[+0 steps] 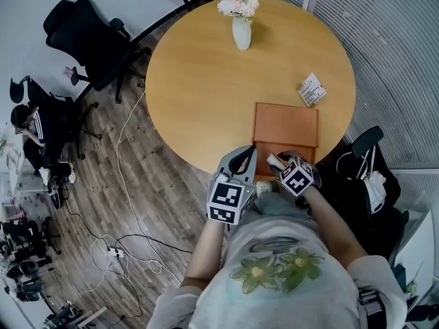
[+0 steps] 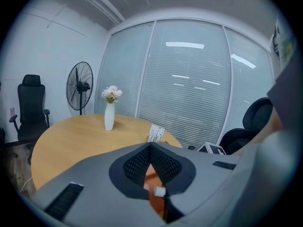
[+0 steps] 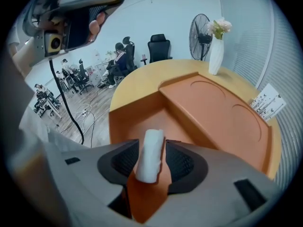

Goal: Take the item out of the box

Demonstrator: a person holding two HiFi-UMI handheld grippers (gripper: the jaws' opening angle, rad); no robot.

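An orange box (image 1: 285,125) lies on the near part of the round wooden table (image 1: 199,67); in the right gripper view its open tray (image 3: 142,115) and flat lid panel (image 3: 218,108) spread out below me. My right gripper (image 3: 151,148) (image 1: 277,160) is shut on a white cylindrical item (image 3: 149,162) (image 1: 272,158), held just above the box's near edge. My left gripper (image 1: 251,148) (image 2: 150,146) sits beside it at the box's near left corner, its jaw tips touching with nothing between them. The white item (image 2: 159,191) shows under the left jaws.
A white vase of flowers (image 1: 241,29) stands at the table's far side, and a printed card (image 1: 311,89) lies to the right behind the box. Black office chairs (image 1: 89,40) (image 1: 363,142), floor cables (image 1: 123,184), a seated person (image 1: 31,125) and a fan (image 2: 81,86) surround the table.
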